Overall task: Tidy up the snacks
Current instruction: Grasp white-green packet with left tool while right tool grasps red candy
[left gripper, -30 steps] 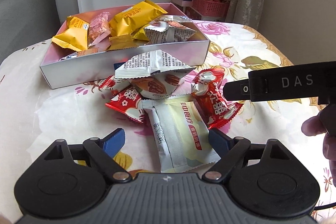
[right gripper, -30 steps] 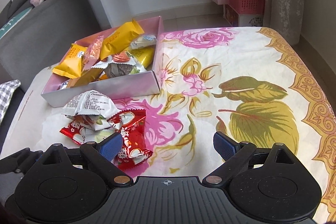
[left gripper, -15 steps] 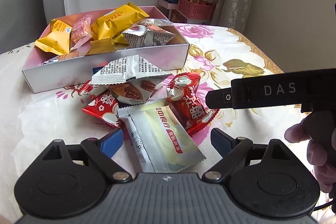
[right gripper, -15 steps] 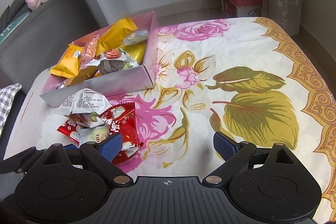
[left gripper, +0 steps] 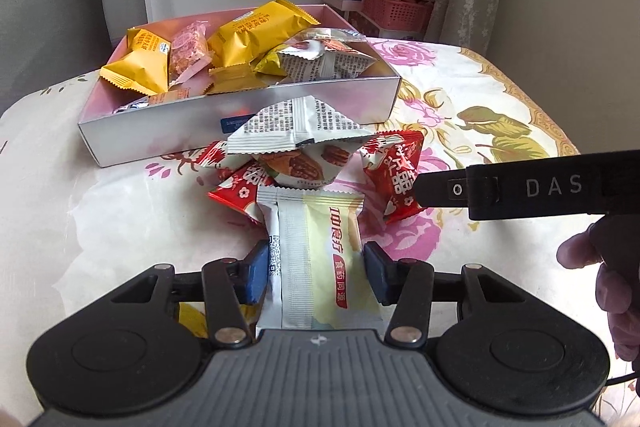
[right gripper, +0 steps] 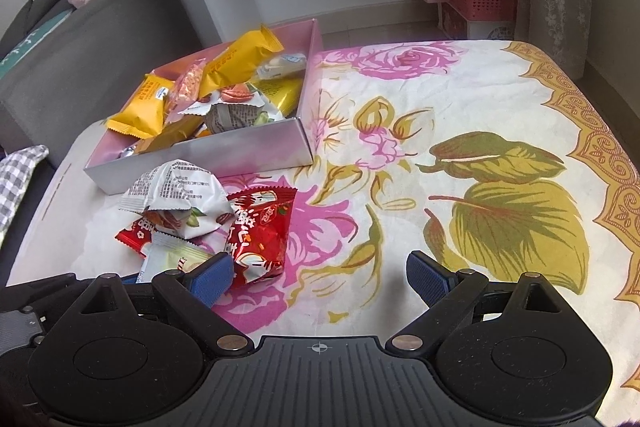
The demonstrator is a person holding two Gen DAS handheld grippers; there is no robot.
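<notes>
Left wrist view: your left gripper (left gripper: 316, 273), jaws just closing, clamps the pale-green snack packet (left gripper: 320, 259), long axis pointing far toward the tray (left gripper: 248, 125); right gripper (right gripper: 320, 277) open.

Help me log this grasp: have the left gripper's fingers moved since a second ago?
Yes. The left gripper has just been closing inward onto the pale snack packet lying on the tablecloth.

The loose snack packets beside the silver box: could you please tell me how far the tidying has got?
Done: yellow and orange packets already lie in the silver cardboard box. In hand: the left gripper, whose jaws have just been closing, clamps the pale green-and-white packet. Left: the red foil packets and white printed nut packets on the floral tablecloth.
</notes>
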